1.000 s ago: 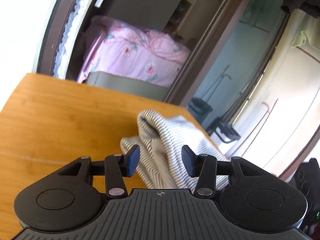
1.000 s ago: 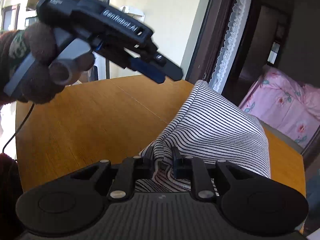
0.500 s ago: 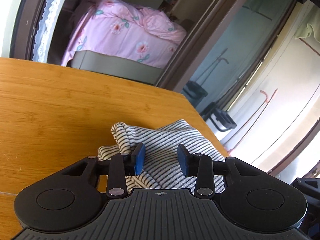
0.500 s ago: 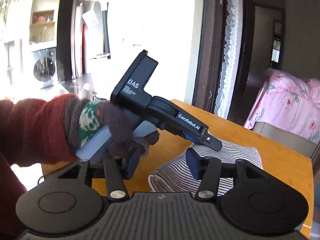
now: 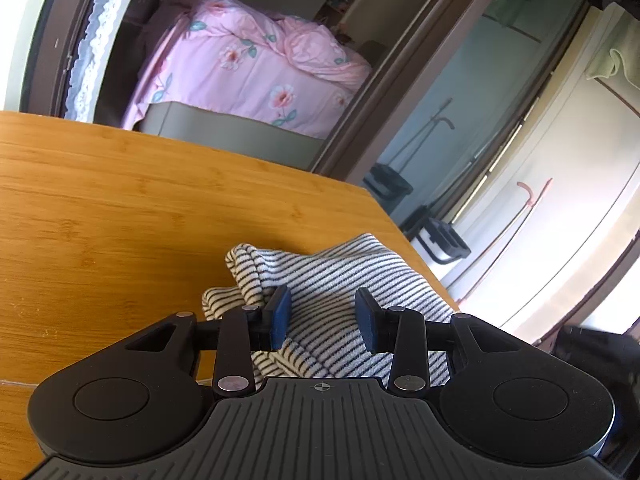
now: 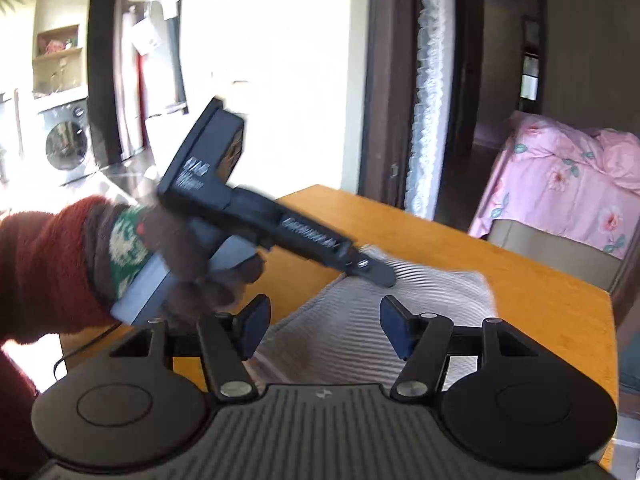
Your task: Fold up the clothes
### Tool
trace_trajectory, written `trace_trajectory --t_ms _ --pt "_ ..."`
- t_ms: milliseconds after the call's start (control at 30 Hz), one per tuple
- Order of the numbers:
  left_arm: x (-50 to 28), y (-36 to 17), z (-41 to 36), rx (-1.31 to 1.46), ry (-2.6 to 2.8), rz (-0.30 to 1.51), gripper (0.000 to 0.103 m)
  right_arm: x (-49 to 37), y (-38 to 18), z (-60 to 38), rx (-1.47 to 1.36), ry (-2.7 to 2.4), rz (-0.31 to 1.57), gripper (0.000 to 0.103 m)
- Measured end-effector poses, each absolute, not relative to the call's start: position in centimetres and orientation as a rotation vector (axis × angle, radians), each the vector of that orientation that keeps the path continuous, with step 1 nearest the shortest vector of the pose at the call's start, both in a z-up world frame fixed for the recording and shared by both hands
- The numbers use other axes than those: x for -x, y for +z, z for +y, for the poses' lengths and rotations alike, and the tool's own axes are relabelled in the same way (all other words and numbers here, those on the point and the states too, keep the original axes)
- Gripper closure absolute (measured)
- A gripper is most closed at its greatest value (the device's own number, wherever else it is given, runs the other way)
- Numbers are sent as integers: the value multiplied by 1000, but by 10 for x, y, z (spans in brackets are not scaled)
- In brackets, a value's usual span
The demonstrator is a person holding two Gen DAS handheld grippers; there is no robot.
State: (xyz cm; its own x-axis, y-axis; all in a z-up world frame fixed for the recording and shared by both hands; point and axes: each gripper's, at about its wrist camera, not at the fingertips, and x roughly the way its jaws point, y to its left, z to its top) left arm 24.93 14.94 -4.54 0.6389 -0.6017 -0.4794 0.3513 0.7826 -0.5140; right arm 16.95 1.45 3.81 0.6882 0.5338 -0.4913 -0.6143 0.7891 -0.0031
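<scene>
Since the right gripper [image 6: 322,330] let go, striped garment [image 5: 340,280] flat, both jaws apart

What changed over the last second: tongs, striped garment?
The right tongs let go: they were shut on a raised peak of the striped garment, now they are open and backed off, and the cloth has dropped into a low folded bundle. The left tongs came down from above to hover just over it, open throughout. The garment stays on the wooden table.
</scene>
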Motion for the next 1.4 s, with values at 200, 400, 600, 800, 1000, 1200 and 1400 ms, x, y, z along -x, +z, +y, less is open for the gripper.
trace_trajectory --t_ms 200,400,600,800,1000,1200,1400 --pt "-248 -44 145 389 -557 678 63 -184 -12 18 307 482 591 6" --pt "-246 -41 142 359 -544 677 63 -192 -15 0 150 472 648 0" --pt "-245 -41 141 356 -546 674 63 -192 -15 3 94 425 697 0" --pt "-244 -42 142 361 -548 673 63 -199 -18 0 78 446 736 0" --pt "-238 -41 148 380 -533 670 63 -186 -10 32 385 420 588 0" --pt "-238 -42 153 397 -535 673 63 -163 14 45 261 563 479 11" --pt "-232 -32 157 410 -531 649 63 -144 -39 91 547 583 462 13"
